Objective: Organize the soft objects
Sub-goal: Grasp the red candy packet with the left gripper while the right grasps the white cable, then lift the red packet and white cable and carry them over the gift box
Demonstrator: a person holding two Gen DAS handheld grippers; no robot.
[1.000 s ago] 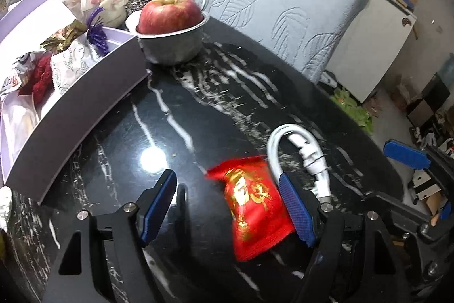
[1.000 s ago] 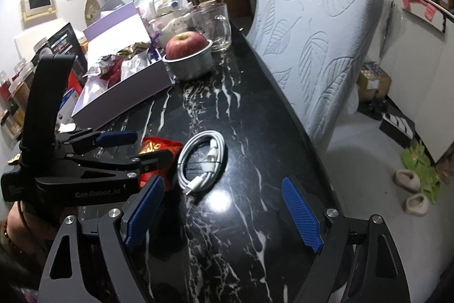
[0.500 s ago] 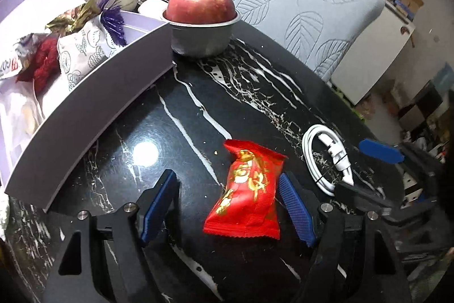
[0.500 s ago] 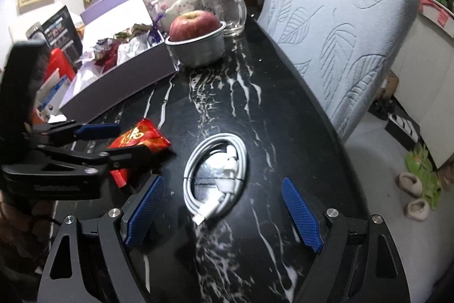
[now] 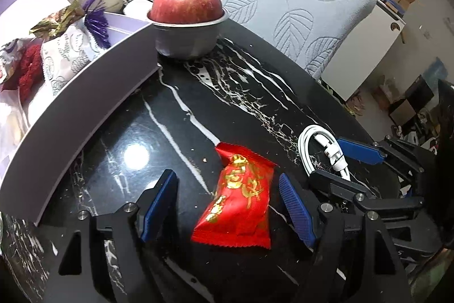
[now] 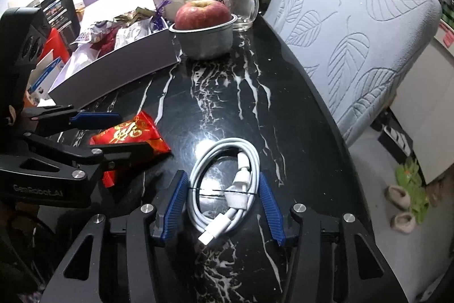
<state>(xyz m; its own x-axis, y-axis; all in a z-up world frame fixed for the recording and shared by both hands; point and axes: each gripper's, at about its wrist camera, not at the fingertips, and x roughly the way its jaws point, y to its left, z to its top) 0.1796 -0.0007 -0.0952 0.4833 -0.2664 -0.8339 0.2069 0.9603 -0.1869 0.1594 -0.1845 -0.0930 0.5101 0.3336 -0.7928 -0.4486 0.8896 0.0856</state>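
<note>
Now your right claw [image 6: 224,206], which has just been closing, brackets the white cable coil [image 6: 227,183]; pinch evenly. Your left claw [image 5: 227,206] stands spread around the red packet [image 5: 241,200].

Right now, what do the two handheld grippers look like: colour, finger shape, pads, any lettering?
Both match. The left gripper and right gripper have matte black frames with triangular cut-outs and silver screw heads. Each finger carries a long, ribbed blue pad. In the right wrist view, pale lettering, too blurred to read fully, runs along the left gripper's side. No cables or sleeves show.
</note>
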